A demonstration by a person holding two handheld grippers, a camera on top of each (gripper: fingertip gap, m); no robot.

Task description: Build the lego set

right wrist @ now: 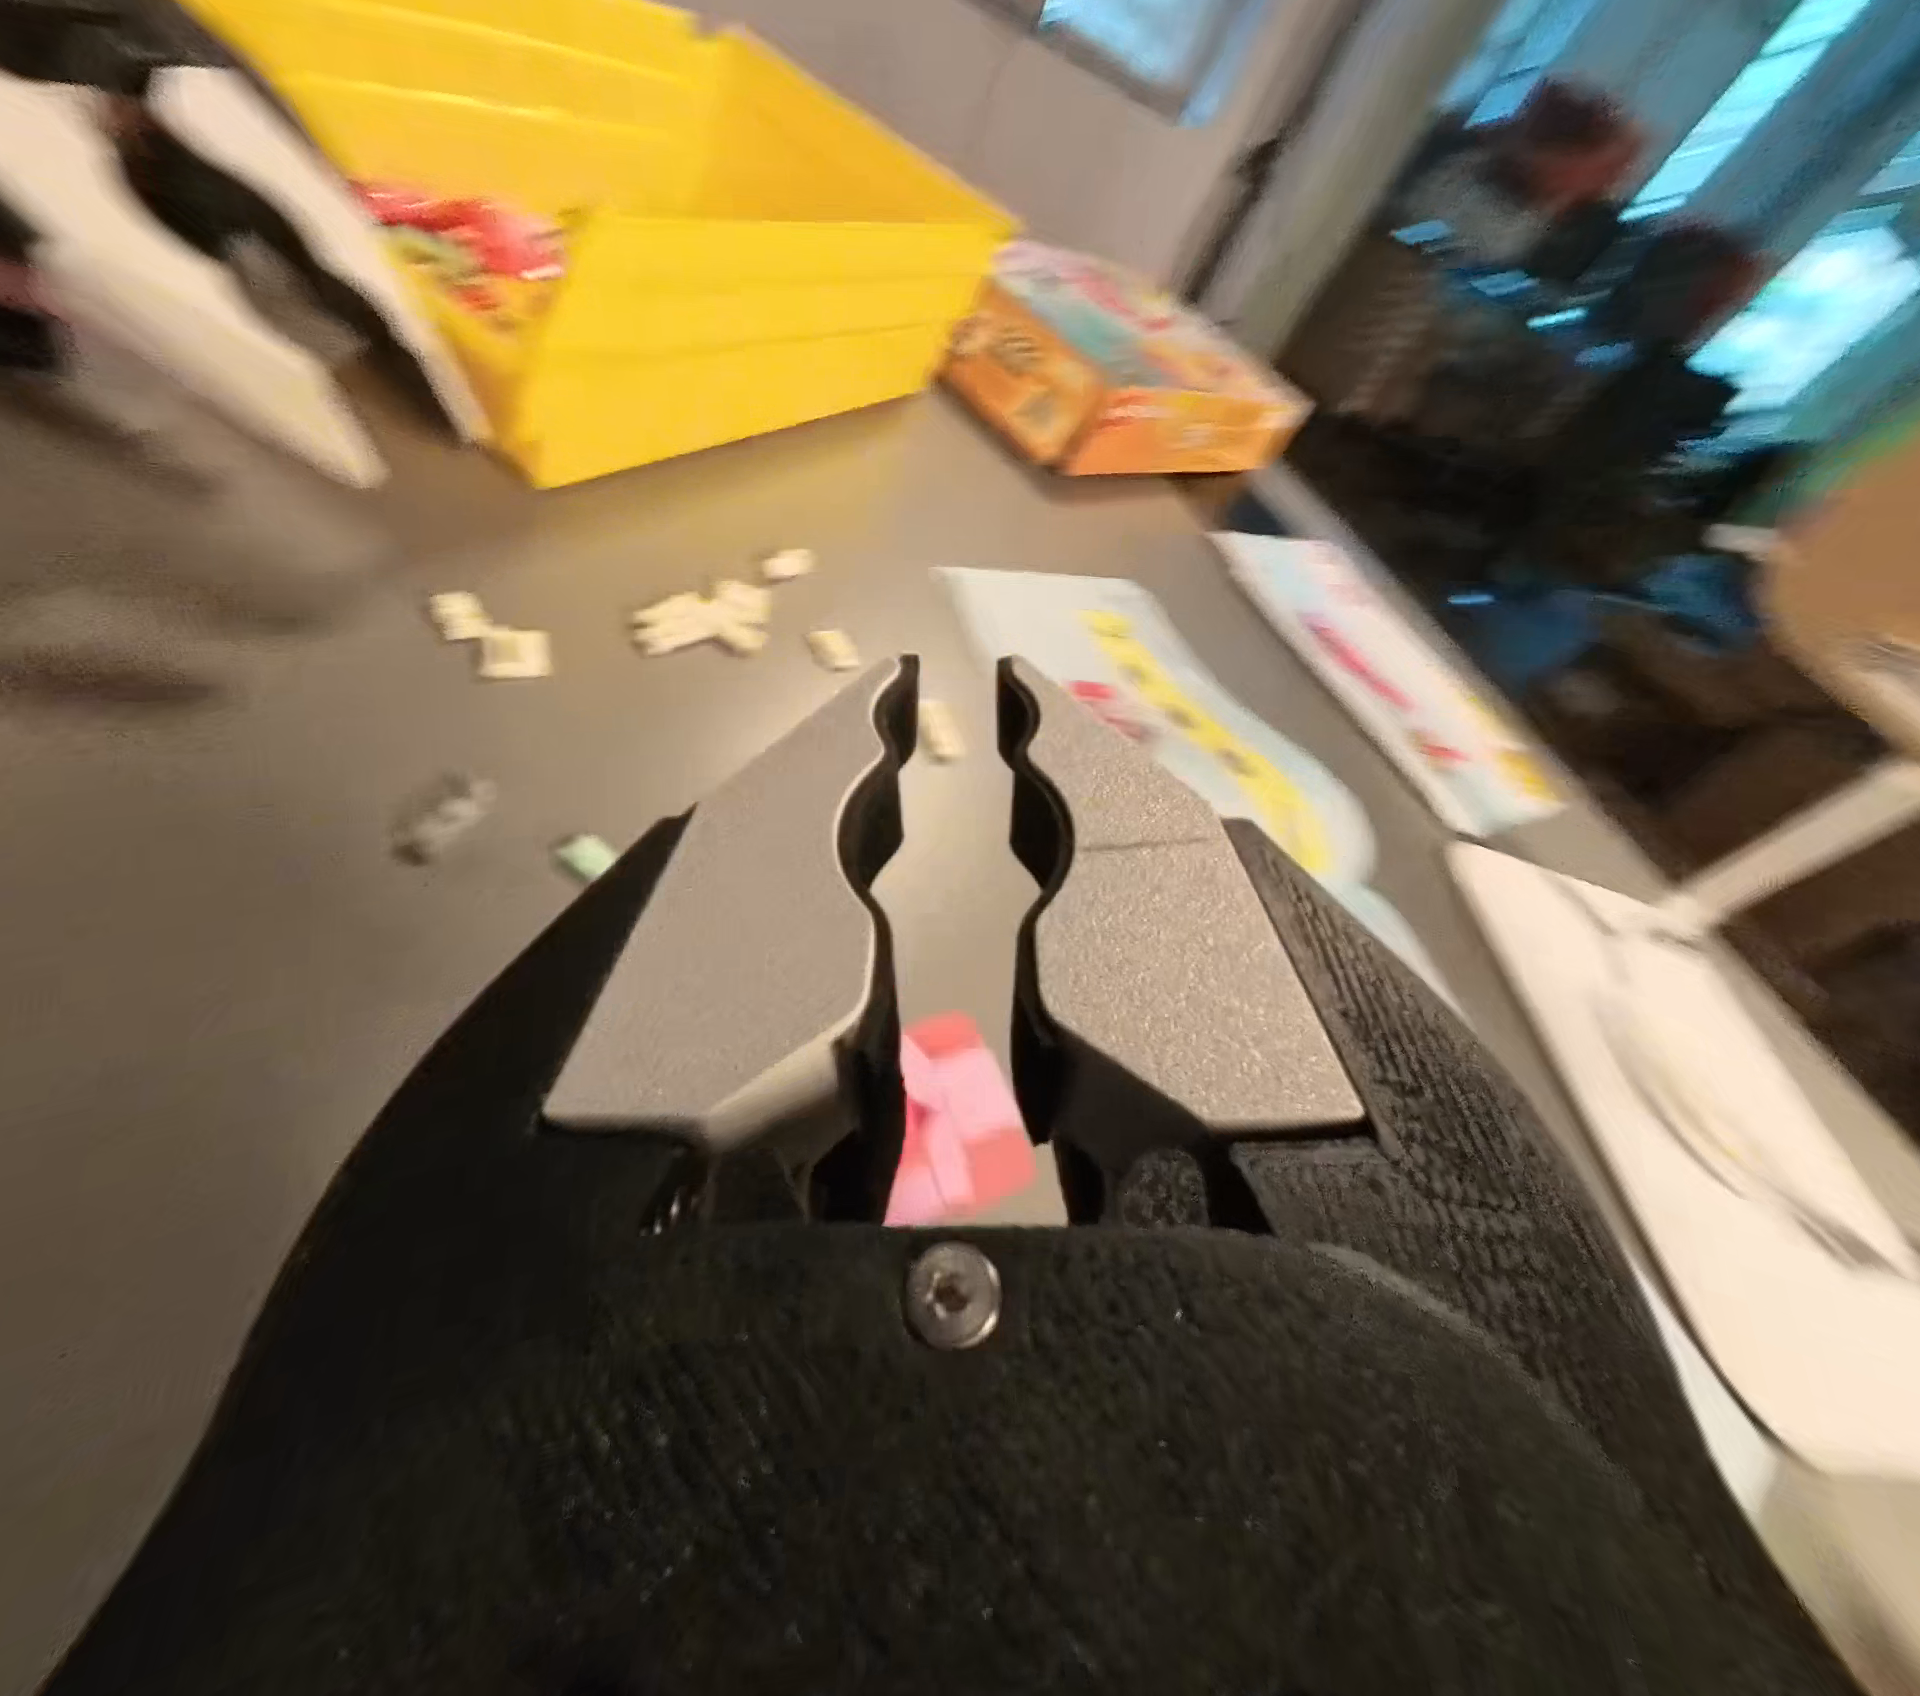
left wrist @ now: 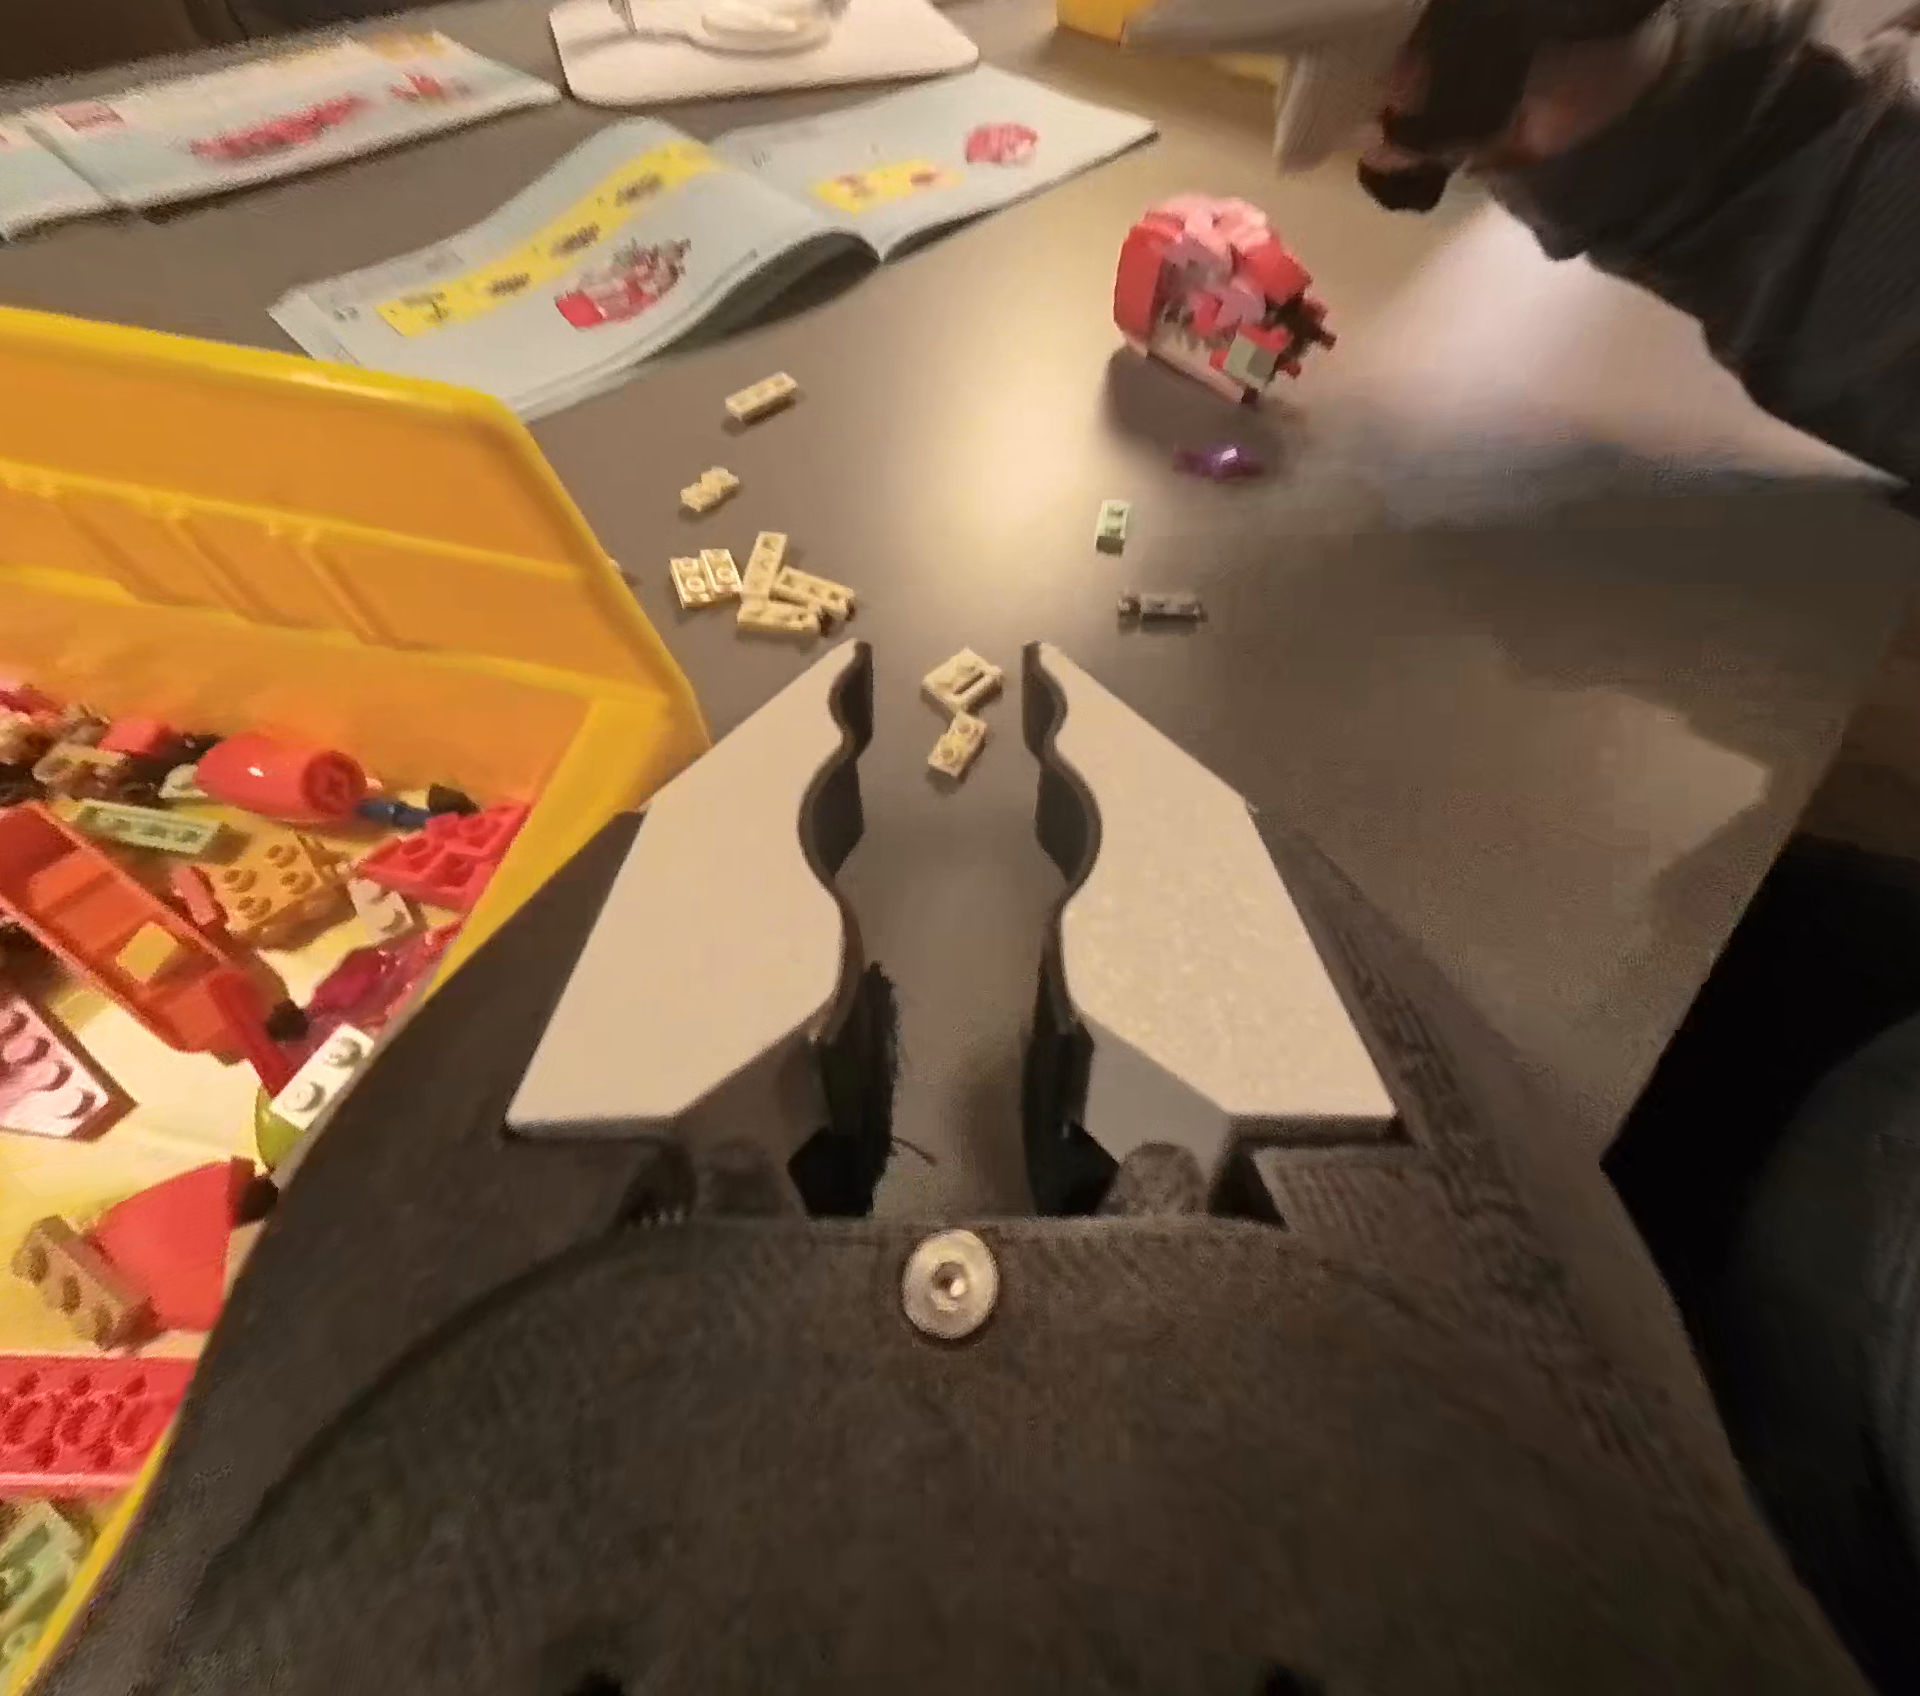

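Left jaws (left wrist: 948, 659) wide apart, bare | two small tan bricks (left wrist: 961, 706) flat on bench (left wrist: 1455, 711) between tips, untouched | light, hard, slippery, pinch long sides | right jaws (right wrist: 954, 670) slightly apart, bare

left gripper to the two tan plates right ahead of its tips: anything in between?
Nothing visible. The left gripper is open, and the two tan plates lie on bare table between its fingertips, touching neither.
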